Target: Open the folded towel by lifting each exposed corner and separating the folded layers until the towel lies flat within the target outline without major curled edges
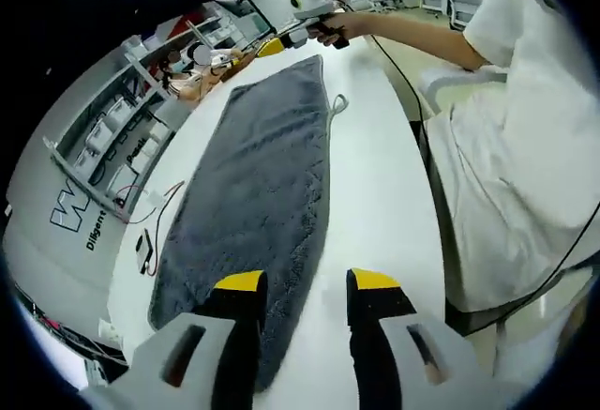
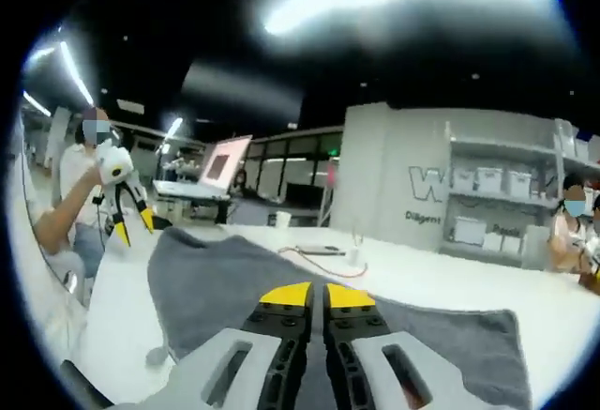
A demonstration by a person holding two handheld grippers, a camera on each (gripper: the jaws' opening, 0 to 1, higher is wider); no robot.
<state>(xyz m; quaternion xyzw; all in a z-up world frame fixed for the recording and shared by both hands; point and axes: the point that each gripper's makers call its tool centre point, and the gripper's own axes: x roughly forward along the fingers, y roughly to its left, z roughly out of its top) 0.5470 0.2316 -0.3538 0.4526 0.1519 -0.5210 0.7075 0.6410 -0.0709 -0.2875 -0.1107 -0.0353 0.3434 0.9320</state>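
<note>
Towel [image 1: 258,185]: lay spread, grey, on the white table [image 1: 375,194].
Left gripper [image 1: 305,288]: jaws apart above the near towel edge.
Right gripper [image 2: 314,295]: jaws nearly together over towel; grip uncertain.
Shelf bins [image 1: 112,133]: contents unclear.

one towel, two grippers

one grey towel [image 1: 253,185] is lying on one white table [image 1: 375,194]; two grippers [image 1: 305,288] [image 2: 316,295] are showing.
</note>
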